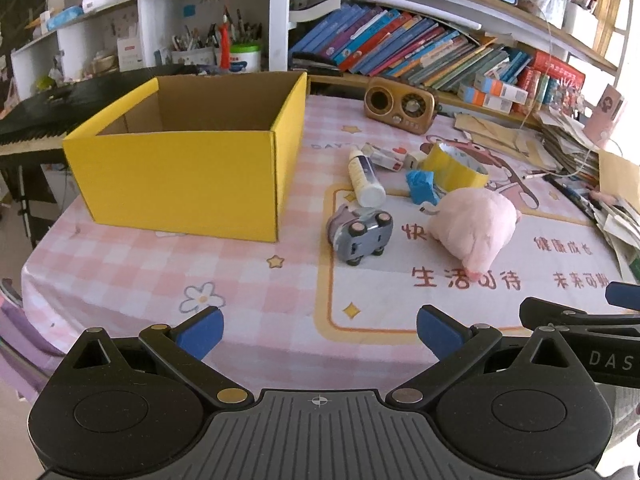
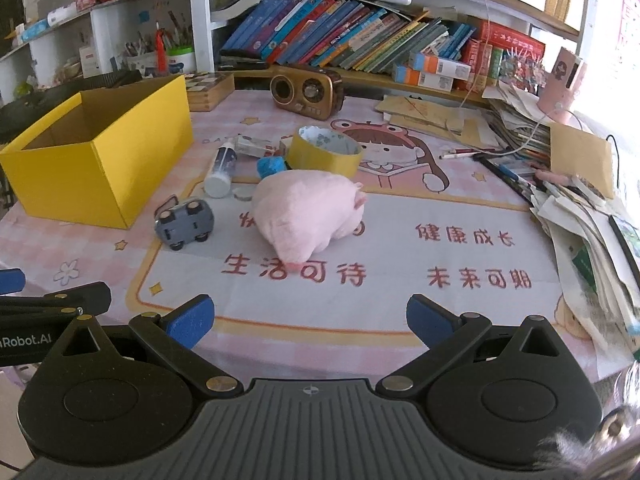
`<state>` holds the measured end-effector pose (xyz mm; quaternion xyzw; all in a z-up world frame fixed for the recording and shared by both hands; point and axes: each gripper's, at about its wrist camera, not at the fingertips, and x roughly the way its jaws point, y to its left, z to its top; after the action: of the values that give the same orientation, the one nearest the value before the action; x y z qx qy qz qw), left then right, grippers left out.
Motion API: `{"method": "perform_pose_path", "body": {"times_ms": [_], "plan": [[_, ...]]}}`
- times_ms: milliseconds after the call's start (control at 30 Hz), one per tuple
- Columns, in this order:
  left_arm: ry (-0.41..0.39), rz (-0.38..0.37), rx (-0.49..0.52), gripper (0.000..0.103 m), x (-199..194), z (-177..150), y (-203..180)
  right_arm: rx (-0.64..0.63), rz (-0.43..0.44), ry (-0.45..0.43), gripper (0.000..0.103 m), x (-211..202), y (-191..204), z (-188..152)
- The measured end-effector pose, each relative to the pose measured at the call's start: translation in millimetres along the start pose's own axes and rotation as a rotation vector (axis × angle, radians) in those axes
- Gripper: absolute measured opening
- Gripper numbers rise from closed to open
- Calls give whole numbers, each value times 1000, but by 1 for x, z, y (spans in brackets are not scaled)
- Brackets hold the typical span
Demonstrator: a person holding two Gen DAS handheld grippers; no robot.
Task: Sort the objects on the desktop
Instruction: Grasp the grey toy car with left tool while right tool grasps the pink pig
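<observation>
Left gripper (image 1: 320,330) and right gripper (image 2: 310,316) hover over table (image 1: 248,300), jaws apart, empty. Pink plush (image 2: 308,212) lies right of yellow box (image 1: 180,172), toy car (image 1: 360,236) between. Best: grip plush mid-body, lift clear of box wall.

Daylight floods in from the right, where the far edge of both views burns out to near white and washes the paper stack (image 2: 592,216). The bench (image 1: 248,280) is evenly bright, colours slightly pale and pinkish. Shadows are soft: a faint one under the toy car (image 1: 360,236), another beneath the plush pig (image 2: 304,212). The yellow box (image 1: 180,176) has a dim interior. The fisheye lens bows the bookshelf (image 1: 400,40) into an arc, and the corners go black. At the right wrist view's lower right corner something grey is blurred beyond telling.
</observation>
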<state>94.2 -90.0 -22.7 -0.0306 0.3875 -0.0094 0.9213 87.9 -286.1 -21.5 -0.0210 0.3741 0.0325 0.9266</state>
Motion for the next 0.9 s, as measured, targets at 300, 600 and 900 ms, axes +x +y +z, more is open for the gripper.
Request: {"method": "perform_pose_path", "body": {"times_ms": [300, 600, 900], "plan": [[-1, 18, -40, 103, 15, 13, -19, -23, 47, 20, 103, 26, -26, 16], [3, 98, -78, 103, 25, 24, -27, -61, 140, 42, 103, 56, -35, 35], [18, 162, -142, 103, 38, 33, -25, -130, 199, 58, 103, 95, -35, 54]]}}
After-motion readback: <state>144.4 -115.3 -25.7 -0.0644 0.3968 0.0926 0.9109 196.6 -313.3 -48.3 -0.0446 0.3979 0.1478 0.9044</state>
